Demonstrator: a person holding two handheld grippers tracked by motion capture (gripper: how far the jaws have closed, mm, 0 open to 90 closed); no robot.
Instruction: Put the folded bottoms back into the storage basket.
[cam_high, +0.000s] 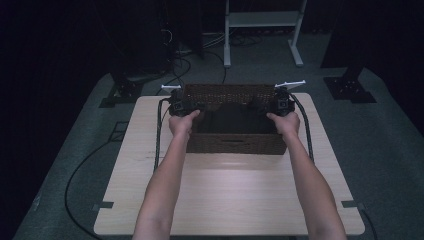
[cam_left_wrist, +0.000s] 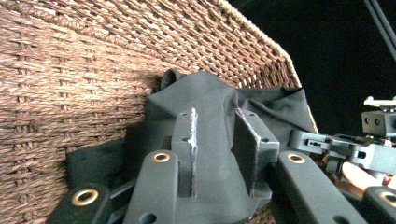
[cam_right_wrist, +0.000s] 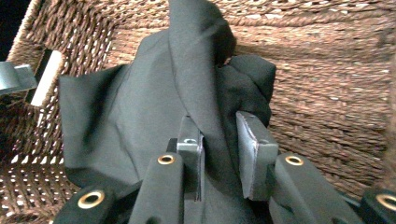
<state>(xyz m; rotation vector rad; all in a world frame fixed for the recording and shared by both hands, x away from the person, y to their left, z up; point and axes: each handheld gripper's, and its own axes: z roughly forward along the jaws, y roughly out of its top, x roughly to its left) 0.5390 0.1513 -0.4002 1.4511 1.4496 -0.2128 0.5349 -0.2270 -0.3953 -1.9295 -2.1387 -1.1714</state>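
A brown wicker basket (cam_high: 235, 145) stands at the far middle of the light wooden table (cam_high: 225, 195). A dark cloth (cam_high: 232, 117) lies bunched inside it. My left gripper (cam_high: 192, 106) reaches over the basket's left rim and my right gripper (cam_high: 265, 106) over the right rim. In the left gripper view the jaws of the left gripper (cam_left_wrist: 217, 116) stand apart with the cloth (cam_left_wrist: 205, 88) loose between them, against the woven wall (cam_left_wrist: 93, 56). In the right gripper view a fold of cloth (cam_right_wrist: 196, 70) runs between the parted jaws of the right gripper (cam_right_wrist: 219, 121), touching only one of them.
Thick black cables (cam_high: 159, 135) trail from both grippers across the table and off onto the grey carpet. A white metal frame (cam_high: 262, 30) and dark stand bases (cam_high: 350, 87) sit on the floor beyond the table. The table's near half lies under my forearms.
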